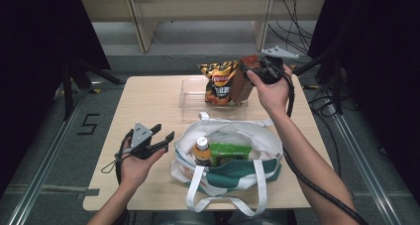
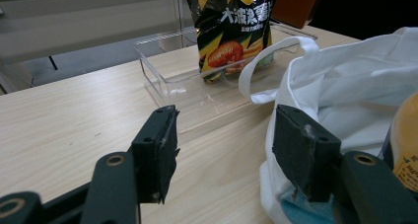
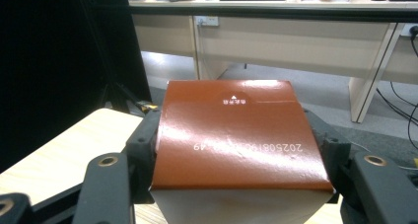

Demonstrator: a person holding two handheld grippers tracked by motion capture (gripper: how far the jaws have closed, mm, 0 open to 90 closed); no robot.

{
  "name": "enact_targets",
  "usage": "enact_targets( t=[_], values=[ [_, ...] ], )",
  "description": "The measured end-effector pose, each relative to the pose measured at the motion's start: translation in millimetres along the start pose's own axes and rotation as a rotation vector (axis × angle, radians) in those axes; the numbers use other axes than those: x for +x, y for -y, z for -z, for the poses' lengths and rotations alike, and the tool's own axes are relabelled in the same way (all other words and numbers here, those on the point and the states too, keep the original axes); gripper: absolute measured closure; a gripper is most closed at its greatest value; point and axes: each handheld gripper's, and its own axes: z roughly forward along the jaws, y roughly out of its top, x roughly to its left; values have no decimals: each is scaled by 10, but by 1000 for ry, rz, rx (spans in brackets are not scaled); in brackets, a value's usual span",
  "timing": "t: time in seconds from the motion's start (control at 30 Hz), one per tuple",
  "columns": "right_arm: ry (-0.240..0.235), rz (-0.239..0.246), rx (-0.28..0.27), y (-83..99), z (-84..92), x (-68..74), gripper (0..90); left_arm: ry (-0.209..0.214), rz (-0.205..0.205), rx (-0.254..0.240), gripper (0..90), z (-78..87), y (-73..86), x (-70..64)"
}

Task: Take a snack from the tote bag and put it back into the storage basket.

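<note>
My right gripper (image 1: 252, 63) is shut on the top of a reddish-brown box (image 1: 243, 84). The box hangs upright beside an orange-and-black chips bag (image 1: 220, 81) that stands in a clear plastic tray (image 1: 190, 98) at the table's far side. In the right gripper view both jaws press the sides of the box (image 3: 231, 105). My left gripper (image 1: 166, 131) hovers open and holds nothing, just left of a white-and-green tote bag (image 1: 233, 178). In the left gripper view the left gripper (image 2: 224, 135) points toward the tray (image 2: 162, 78) and the chips bag (image 2: 231, 31).
Inside the tote bag stand a bottle of orange drink (image 1: 201, 149) and a green package (image 1: 228, 153). Its white handles trail over the table's front edge. The wooden table (image 1: 148, 101) has bare room at the left. Desks and cables lie beyond the table.
</note>
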Motion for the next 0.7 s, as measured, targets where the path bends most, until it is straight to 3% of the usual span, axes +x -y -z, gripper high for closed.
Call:
enact_targets(
  t=[0.07,0.17,0.27,0.33,0.37,0.4,0.57,0.7],
  values=[
    [3,-9,8,0,-8,6,389,3,-1,3,423,-4,2,0],
    [7,22,-1,-3,-28,-20,389,3,-3,1,423,-7,2,4],
    [19,-3,8,-3,-36,5,389,3,-2,2,423,-7,1,1],
    [20,11,0,4,-55,3,389,10,2,-6,423,-11,1,-4],
    [20,-4,10,6,-55,22,389,4,-1,-1,423,-3,-3,-8],
    [17,21,6,9,-68,11,389,5,-2,-3,423,-4,-2,-8],
    [27,-2,22,25,-104,51,389,5,-2,-1,423,-3,-3,-3],
    [30,11,20,29,-134,42,390,12,4,-6,423,-12,3,-1]
  ],
)
